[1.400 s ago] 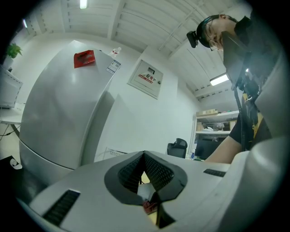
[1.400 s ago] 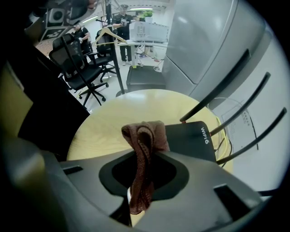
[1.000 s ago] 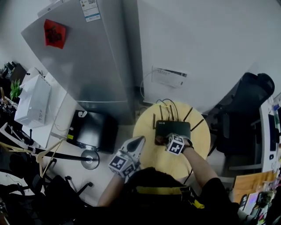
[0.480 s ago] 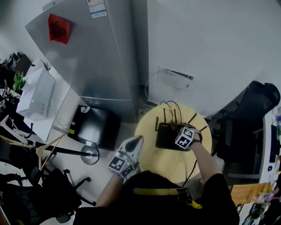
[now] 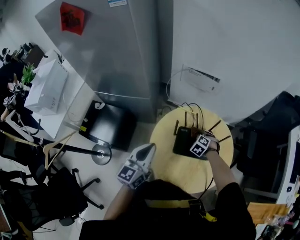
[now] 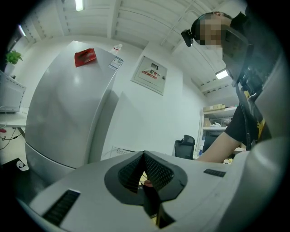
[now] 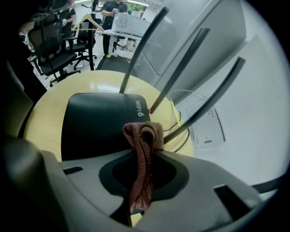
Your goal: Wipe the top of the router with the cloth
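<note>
The router (image 7: 99,122) has a black plastic shell, smooth with a dull satin sheen. Its antennas (image 7: 181,68) are matt dark plastic. The cloth (image 7: 143,140) is reddish-brown woven fabric, soft and rumpled, with a stitched edge. The round table (image 7: 47,108) is pale wood, smooth and faintly glossy. The right gripper (image 7: 142,156) is matt grey plastic with black, finely ribbed pads (image 7: 166,174). The refrigerator (image 5: 112,56) looks like brushed silver metal.

even indoor light, ceiling lamps (image 6: 79,4) glare; fisheye warp, dark vignetted corners.
</note>
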The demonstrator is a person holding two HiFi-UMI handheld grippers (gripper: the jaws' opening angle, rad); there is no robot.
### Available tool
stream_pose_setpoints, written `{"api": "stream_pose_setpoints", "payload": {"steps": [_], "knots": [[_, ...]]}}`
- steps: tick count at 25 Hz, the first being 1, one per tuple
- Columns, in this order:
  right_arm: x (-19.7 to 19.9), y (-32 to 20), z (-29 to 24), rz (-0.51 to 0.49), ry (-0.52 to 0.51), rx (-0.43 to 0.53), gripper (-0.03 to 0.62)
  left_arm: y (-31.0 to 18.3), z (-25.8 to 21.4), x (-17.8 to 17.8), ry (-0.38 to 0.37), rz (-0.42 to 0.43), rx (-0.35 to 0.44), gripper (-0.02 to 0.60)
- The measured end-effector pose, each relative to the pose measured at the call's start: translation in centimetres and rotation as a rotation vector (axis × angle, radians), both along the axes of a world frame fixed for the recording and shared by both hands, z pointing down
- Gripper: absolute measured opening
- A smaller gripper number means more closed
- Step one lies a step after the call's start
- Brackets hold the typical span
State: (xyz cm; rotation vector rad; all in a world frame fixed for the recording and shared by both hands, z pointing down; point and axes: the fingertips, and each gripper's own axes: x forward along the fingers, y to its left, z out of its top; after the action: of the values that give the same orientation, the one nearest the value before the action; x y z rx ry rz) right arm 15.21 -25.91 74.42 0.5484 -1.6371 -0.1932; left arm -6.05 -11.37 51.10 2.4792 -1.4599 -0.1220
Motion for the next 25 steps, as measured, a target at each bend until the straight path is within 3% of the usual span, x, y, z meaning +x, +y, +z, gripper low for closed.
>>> {"api": "stream_pose_setpoints", "payload": {"steps": [5,18,25], "knots": [[-0.3,2.5,0.5,-0.027,0.015,-0.042,0.063,-0.3,-0.3,0.5,0.018,0.014,0.032,-0.006],[0.1,9.3,1.4,0.011,-0.076,-0.253,0.063,-0.1,-0.6,2.9,0.024,0.121,0.048,-0.006],[0.1,11.4,0.9,-0.001,-0.073,-0.23,0.063,0.4,-0.2,3.4,0.014,0.154,0.021,-0.006]]}}
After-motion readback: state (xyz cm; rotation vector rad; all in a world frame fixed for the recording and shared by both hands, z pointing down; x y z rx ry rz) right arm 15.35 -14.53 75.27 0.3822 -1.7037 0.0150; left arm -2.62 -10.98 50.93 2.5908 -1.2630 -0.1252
